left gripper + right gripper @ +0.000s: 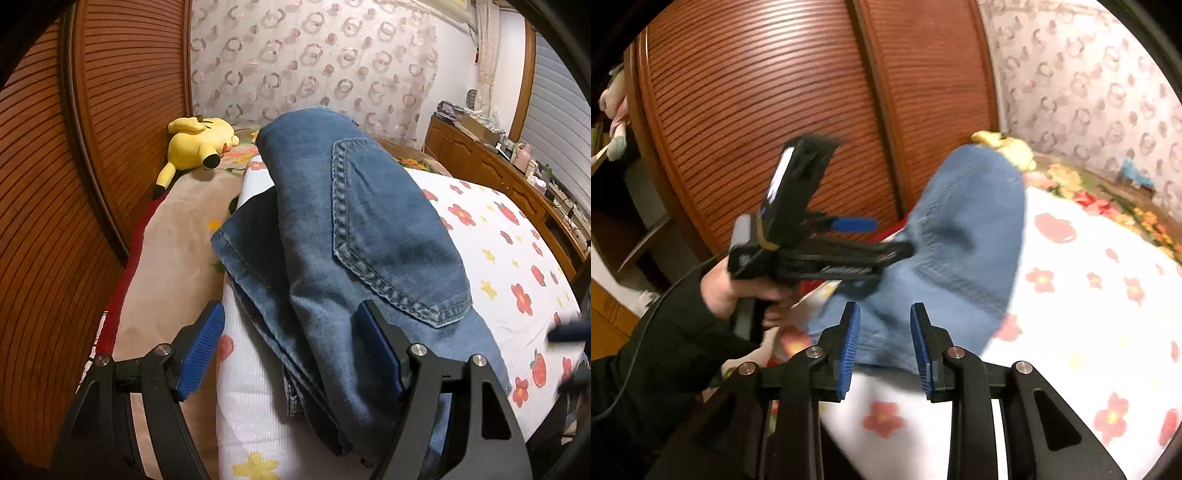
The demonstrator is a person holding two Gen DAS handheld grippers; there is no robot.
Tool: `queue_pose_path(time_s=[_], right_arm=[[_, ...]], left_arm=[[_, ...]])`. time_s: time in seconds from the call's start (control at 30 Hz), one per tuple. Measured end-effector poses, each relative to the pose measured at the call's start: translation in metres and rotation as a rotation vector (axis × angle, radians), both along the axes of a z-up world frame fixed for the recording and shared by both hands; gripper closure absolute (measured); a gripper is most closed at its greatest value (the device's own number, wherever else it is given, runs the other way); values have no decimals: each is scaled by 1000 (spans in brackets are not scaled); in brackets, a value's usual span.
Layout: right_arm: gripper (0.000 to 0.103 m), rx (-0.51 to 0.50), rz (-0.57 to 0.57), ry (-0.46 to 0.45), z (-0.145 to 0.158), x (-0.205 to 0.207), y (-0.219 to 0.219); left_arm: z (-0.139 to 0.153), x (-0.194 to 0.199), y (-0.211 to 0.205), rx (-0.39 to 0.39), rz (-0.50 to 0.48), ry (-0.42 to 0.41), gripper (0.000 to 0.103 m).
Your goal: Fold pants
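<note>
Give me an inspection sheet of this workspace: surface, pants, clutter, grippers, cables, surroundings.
Surface: white flower-print quilt on a bed; beige blanket beside it.
Job's things: blue jeans lie folded in layers on the quilt, back pocket facing up.
Clutter: yellow plush toy on the bed, beyond the jeans.
Grippers: left gripper open over the near edge of the jeans, pads not pressing; right gripper open, jeans beyond its fingers, nothing held.
Cables: a dark cable runs along the person's sleeve.
Surroundings: slatted wooden wardrobe doors, patterned curtain, a wooden dresser with small items.
</note>
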State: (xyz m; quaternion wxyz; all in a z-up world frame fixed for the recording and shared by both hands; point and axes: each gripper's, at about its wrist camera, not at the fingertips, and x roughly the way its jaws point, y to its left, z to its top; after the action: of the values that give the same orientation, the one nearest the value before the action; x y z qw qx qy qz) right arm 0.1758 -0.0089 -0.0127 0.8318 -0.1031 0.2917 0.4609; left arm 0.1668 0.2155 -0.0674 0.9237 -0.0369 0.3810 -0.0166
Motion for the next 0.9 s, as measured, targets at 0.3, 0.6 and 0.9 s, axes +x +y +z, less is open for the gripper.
queue_pose_path(time_s=[0.3, 0.6, 0.9], right_arm=[[72, -38, -98, 11, -23, 47, 1], [72, -44, -86, 40, -11, 78, -2], [71, -36, -86, 77, -20, 99, 2]], left_arm=[[29, 11, 5, -2, -15, -63, 29], [45, 80, 22, -115, 5, -58, 40], [29, 104, 22, -190, -37, 14, 68]])
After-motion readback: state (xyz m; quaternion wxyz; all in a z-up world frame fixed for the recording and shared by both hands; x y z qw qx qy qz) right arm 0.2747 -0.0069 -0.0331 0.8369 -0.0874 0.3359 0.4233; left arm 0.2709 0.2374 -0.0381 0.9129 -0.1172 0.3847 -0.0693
